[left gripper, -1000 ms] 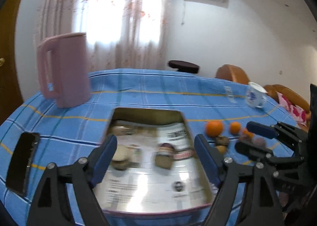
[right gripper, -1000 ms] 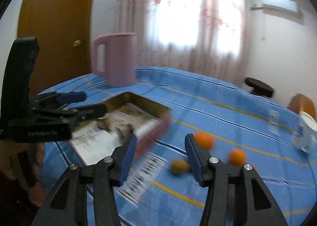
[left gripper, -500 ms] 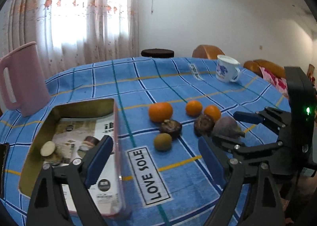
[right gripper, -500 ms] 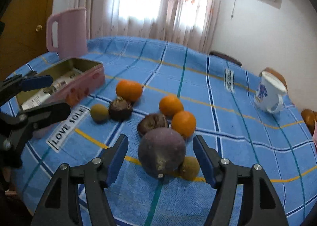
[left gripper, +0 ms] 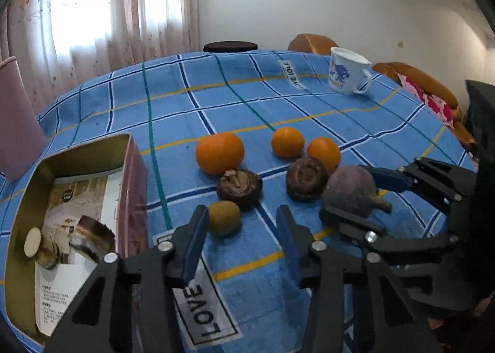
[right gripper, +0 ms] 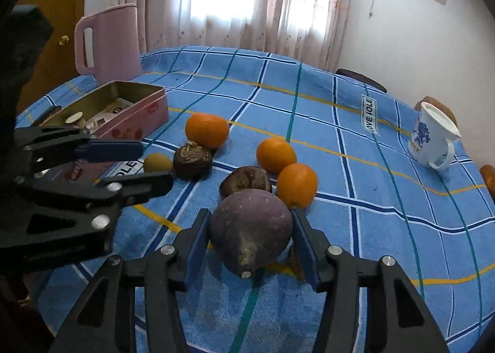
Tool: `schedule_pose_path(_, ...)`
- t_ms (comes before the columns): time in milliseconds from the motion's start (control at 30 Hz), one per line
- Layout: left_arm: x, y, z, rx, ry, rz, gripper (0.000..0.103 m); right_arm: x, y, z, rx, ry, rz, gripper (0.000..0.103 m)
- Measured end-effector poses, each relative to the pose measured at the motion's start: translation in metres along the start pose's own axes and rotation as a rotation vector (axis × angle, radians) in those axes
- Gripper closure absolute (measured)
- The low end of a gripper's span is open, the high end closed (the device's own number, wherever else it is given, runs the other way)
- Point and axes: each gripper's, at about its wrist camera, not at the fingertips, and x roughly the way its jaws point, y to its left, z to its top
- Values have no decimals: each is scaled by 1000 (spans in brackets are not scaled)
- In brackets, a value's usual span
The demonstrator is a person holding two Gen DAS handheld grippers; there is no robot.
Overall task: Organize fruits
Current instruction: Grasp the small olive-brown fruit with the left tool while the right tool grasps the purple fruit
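Note:
Fruits lie on a blue checked tablecloth point(left gripper: 191, 99). A big purple fruit point(right gripper: 251, 229) sits between the fingers of my right gripper point(right gripper: 252, 244), which has closed on it; it also shows in the left wrist view point(left gripper: 351, 190). My left gripper point(left gripper: 241, 229) is open, with a small green-brown fruit point(left gripper: 224, 217) just ahead of its left finger. Beyond lie a large orange point(left gripper: 220, 152), two small oranges point(left gripper: 287, 142) point(left gripper: 324, 153) and two dark brown fruits point(left gripper: 239, 187) point(left gripper: 306, 178). An open pink tin point(left gripper: 130, 186) stands at the left.
A pink jug point(right gripper: 108, 43) stands behind the tin. A white mug with blue print point(right gripper: 431, 139) stands at the far right of the table. Chairs and a dark stool point(left gripper: 230, 46) stand beyond the table edge.
Both grippers moved forward toward the fruits. My right gripper's fingers have narrowed onto the purple fruit. My left gripper has narrowed and come close to the small green-brown fruit.

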Motion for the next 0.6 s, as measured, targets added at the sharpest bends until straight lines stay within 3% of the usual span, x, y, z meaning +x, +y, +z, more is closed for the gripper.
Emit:
schedule_pose_path(367, 10, -6, 8, 26, 9, 32, 65, -6, -7, 0, 49, -31, 29, 49)
schedule_pose_path(600, 24, 3, 13, 47, 52, 100, 65, -5, -8, 1, 59, -29, 34, 49)
